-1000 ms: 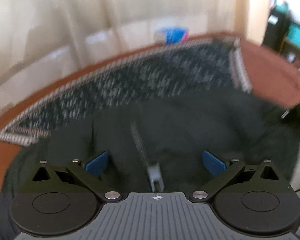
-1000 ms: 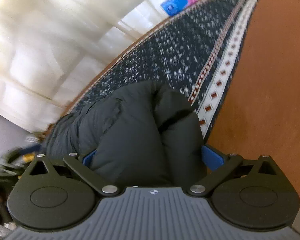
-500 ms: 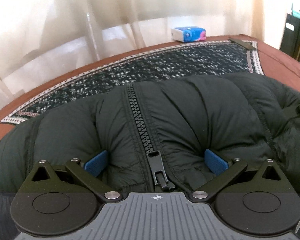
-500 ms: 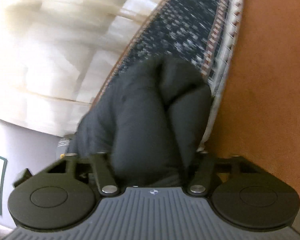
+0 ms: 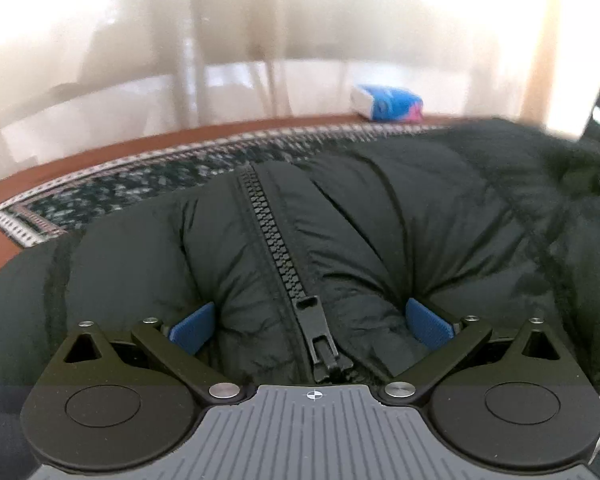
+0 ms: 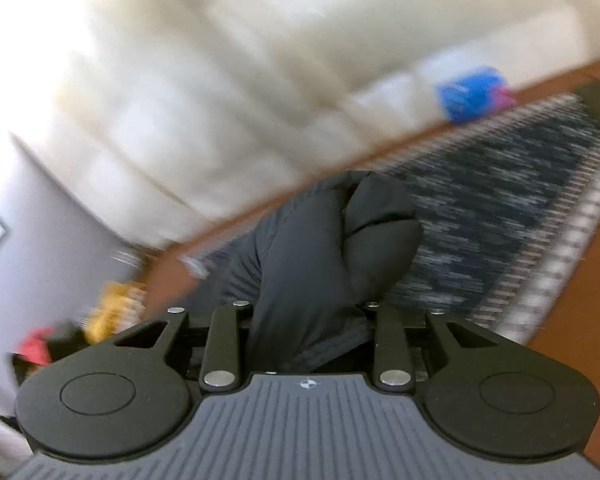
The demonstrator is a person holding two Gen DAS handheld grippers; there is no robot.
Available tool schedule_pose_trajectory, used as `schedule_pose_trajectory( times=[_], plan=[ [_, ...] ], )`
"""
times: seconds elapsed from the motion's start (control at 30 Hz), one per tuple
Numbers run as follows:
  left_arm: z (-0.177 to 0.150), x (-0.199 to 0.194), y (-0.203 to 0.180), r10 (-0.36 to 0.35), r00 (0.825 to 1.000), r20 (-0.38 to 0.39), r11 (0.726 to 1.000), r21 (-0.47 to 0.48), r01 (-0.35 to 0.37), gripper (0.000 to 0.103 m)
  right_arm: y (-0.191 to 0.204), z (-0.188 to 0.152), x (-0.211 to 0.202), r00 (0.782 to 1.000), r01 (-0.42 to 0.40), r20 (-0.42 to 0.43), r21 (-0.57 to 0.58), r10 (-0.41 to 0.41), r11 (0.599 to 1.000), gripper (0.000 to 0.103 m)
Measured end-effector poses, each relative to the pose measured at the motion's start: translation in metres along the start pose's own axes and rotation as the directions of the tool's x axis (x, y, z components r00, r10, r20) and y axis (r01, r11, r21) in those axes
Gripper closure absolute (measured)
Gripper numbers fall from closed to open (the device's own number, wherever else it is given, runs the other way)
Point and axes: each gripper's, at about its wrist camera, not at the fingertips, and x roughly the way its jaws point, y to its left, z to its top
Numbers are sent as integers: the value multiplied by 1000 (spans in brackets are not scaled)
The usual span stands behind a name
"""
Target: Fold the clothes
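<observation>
A black puffer jacket (image 5: pixel 400 216) with a chunky front zipper (image 5: pixel 276 240) lies on a dark patterned cloth (image 5: pixel 148 184) over a brown table. My left gripper (image 5: pixel 310 320) is open, its blue pads (image 5: pixel 428 322) pressed into the jacket on either side of the zipper pull. My right gripper (image 6: pixel 308 332) is shut on a bunched fold of the jacket (image 6: pixel 332 248) and holds it above the cloth. Its pads are hidden by the fabric.
A blue tissue pack (image 5: pixel 386 102) sits at the table's far edge, also in the right wrist view (image 6: pixel 472 94). Sheer curtains hang behind. The brown table (image 6: pixel 580 280) shows bare at right. Yellow and red items (image 6: pixel 108 312) lie off the table's left.
My right gripper has closed on the jacket fold and swung with it, so the view has rolled. The left gripper stays open over the zipper, with the jacket bulging higher on the right.
</observation>
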Motion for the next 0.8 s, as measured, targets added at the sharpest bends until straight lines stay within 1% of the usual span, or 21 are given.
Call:
schedule_pose_trajectory(
  times=[0.03, 0.07, 0.1, 0.13, 0.17, 0.2, 0.3, 0.37, 0.43, 0.47, 0.5, 0.57, 0.63, 0.67, 0.73, 0.8],
  plan=[
    [-1, 5, -7, 20, 1000, 6, 1000, 24, -20, 1, -11, -5, 12, 997, 64, -47, -4, -65, 998, 63],
    [-1, 8, -13, 35, 999, 11, 999, 40, -35, 1, -23, -12, 24, 989, 109, -98, -6, -109, 994, 56],
    [-1, 10, -15, 41, 999, 10, 998, 43, -41, 1, -33, -18, 34, 979, 149, -136, -7, -149, 989, 41],
    [-1, 10, -14, 41, 999, 5, 998, 41, -41, 1, -40, -24, 41, 975, 175, -137, 1, -173, 985, 33],
    [-1, 10, -14, 42, 999, 1, 998, 39, -42, 1, -46, -30, 46, 972, 197, -134, 9, -195, 980, 21],
    [-1, 10, -14, 42, 999, -4, 998, 36, -42, 1, -48, -34, 48, 971, 212, -119, 18, -209, 977, 15],
    [6, 6, -8, 33, 999, -40, 999, 22, -33, 1, -44, -33, 46, 966, 241, -99, 9, -239, 970, 13],
    [13, 3, -2, 37, 997, -68, 999, 1, -37, 0, -26, -26, 36, 961, 267, -58, -66, -271, 961, 13],
    [21, -5, 3, 48, 995, -84, 998, -26, -50, 0, -6, -17, 21, 958, 286, 34, -165, -284, 944, 13],
    [25, -11, 6, 55, 995, -84, 998, -35, -58, 0, 5, -11, 15, 958, 285, 77, -203, -275, 937, 13],
    [29, -17, 8, 64, 995, -75, 997, -40, -67, 0, 12, -7, 12, 960, 280, 97, -223, -264, 934, 12],
    [36, -29, 15, 106, 993, -48, 993, -39, -108, 0, 25, 2, 9, 961, 268, 132, -261, -241, 927, 12],
    [43, -40, 25, 152, 988, -26, 987, -38, -153, 0, 34, 8, 16, 965, 254, 139, -284, -222, 925, 12],
    [46, -44, 31, 180, 983, -22, 983, -39, -180, 0, 37, 11, 19, 966, 248, 141, -296, -215, 922, 12],
    [50, -48, 46, 246, 969, -30, 968, -37, -247, 0, 40, 13, 29, 966, 254, 134, -311, -223, 916, 12],
    [51, -52, 64, 295, 955, -41, 954, -44, -297, 0, 44, 12, 36, 968, 248, 122, -305, -220, 920, 12]
  ],
)
